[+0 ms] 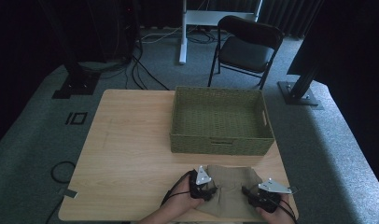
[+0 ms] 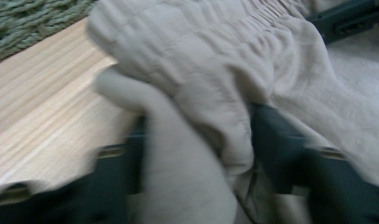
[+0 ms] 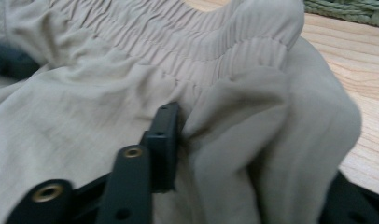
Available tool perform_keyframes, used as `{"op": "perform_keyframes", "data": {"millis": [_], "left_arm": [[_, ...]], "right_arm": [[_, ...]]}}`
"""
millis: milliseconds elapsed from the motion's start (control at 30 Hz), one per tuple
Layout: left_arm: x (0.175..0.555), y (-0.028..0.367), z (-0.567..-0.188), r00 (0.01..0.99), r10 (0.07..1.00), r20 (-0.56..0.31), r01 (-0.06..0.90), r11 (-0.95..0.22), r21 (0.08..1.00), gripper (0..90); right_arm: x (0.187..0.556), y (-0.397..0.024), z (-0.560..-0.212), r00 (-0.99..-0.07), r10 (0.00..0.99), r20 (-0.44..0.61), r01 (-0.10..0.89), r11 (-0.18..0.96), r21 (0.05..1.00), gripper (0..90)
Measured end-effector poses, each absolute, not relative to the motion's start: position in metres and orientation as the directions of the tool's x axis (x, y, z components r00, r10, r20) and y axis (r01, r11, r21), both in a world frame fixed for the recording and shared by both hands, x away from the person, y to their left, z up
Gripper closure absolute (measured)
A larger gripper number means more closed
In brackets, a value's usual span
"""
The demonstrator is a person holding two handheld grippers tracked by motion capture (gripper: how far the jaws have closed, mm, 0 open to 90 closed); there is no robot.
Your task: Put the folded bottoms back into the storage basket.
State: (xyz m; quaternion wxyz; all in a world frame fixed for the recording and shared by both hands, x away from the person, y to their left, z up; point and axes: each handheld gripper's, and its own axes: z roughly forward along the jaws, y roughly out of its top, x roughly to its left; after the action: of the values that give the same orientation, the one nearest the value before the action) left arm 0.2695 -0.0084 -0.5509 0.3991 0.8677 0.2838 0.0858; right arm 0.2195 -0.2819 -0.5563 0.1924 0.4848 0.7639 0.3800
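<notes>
Beige shorts with a gathered elastic waistband (image 1: 232, 186) lie at the table's near edge, just in front of the woven basket. My left gripper (image 1: 208, 189) grips their left side. In the left gripper view its jaws (image 2: 201, 149) stand on both sides of a bunched fold of the waistband (image 2: 197, 70) and pinch it. My right gripper (image 1: 249, 194) is at the shorts' right side. In the right gripper view its black jaws (image 3: 253, 163) hold a thick fold of cloth (image 3: 271, 116) between them, and the cloth hides the far jaw.
An olive woven basket (image 1: 220, 142) stands on the wooden table (image 1: 131, 154) right behind the shorts. Bare tabletop stretches to the left. A black folding chair (image 1: 246, 46) and stand legs are on the carpet beyond the table.
</notes>
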Motion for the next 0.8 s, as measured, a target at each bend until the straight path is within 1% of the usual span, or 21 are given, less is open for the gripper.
{"op": "perform_keyframes", "data": {"millis": [33, 100, 167, 200, 267, 467, 767, 800], "left_arm": [[0.271, -0.007, -0.551, 0.826, 0.558, -0.086, 0.428, -0.520, 0.739, 60.4], [0.274, -0.007, -0.550, 0.823, 0.559, -0.099, 0.439, -0.515, 0.736, 66.4], [0.277, -0.005, -0.549, 0.823, 0.556, -0.114, 0.450, -0.517, 0.728, 69.5], [0.279, -0.004, -0.548, 0.815, 0.563, -0.138, 0.473, -0.508, 0.720, 70.7], [0.280, -0.003, -0.547, 0.815, 0.561, -0.145, 0.476, -0.505, 0.720, 71.4], [0.283, 0.004, -0.539, 0.807, 0.574, -0.139, 0.477, -0.496, 0.725, 72.2], [0.286, 0.016, -0.512, 0.806, 0.579, -0.124, 0.451, -0.464, 0.763, 72.8], [0.287, 0.018, -0.506, 0.805, 0.580, -0.120, 0.445, -0.459, 0.769, 72.9]], "right_arm": [[0.219, -0.281, -0.555, -0.459, 0.886, 0.066, 0.594, 0.251, 0.764, 63.3], [0.220, -0.279, -0.553, -0.463, 0.885, 0.042, 0.589, 0.273, 0.760, 71.7], [0.221, -0.279, -0.552, -0.456, 0.888, 0.051, 0.601, 0.265, 0.754, 73.6], [0.222, -0.279, -0.552, -0.457, 0.888, 0.055, 0.604, 0.264, 0.752, 74.6], [0.225, -0.280, -0.550, -0.457, 0.887, 0.070, 0.617, 0.259, 0.743, 75.7], [0.232, -0.276, -0.538, -0.483, 0.872, 0.072, 0.611, 0.277, 0.741, 77.0], [0.240, -0.271, -0.512, -0.509, 0.857, 0.082, 0.572, 0.266, 0.776, 77.6], [0.242, -0.270, -0.505, -0.510, 0.856, 0.089, 0.564, 0.254, 0.785, 77.7]]}}
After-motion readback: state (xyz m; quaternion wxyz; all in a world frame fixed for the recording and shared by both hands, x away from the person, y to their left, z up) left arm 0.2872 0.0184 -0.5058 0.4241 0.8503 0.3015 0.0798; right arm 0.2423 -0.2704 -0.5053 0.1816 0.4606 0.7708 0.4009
